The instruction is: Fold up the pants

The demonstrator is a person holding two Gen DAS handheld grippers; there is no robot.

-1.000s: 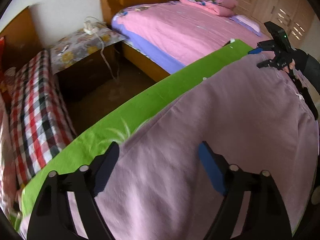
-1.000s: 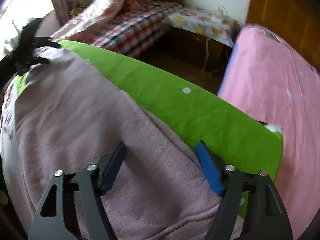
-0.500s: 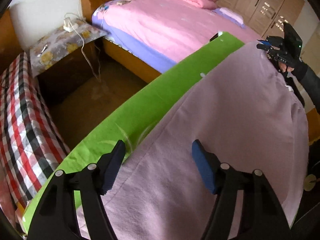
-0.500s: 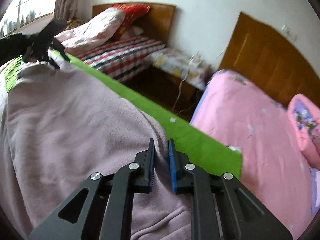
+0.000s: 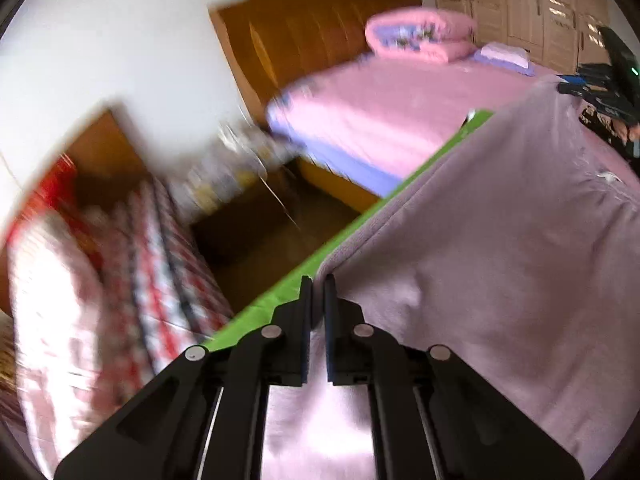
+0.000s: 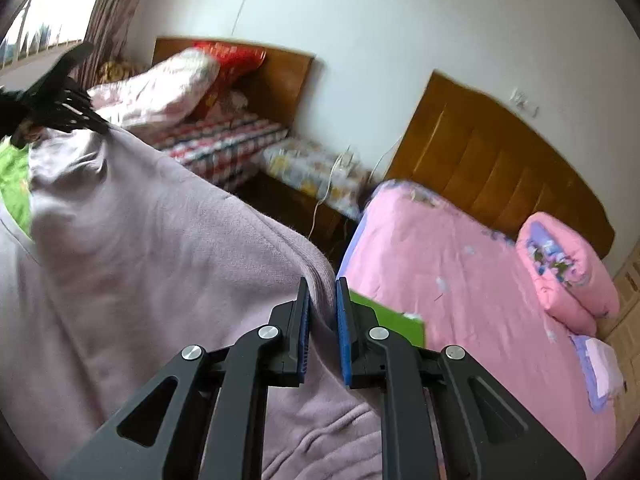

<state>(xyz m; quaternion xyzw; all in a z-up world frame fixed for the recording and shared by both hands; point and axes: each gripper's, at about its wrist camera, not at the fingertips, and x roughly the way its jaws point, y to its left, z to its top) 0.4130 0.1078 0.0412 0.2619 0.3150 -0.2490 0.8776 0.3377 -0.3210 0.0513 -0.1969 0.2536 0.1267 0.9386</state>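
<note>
Pale lilac pants lie spread over a green mat, with their far edge lifted between my two grippers. My left gripper is shut on that edge at one corner; the cloth hangs up off the mat there. In the right wrist view my right gripper is shut on the same edge of the pants at the other corner, a fold of fabric pinched between its blue pads. Each gripper shows in the other's view: the right gripper far right, the left gripper far left.
Beyond the mat stands a pink bed with a rolled quilt and a wooden headboard. A plaid-covered bed is to the left, a nightstand with cables between them. Wardrobe doors are at the far right.
Both grippers have shut on the far edge of the pants, the right one first, and risen, lifting that edge off the green mat. Both views have tilted up toward the walls.
</note>
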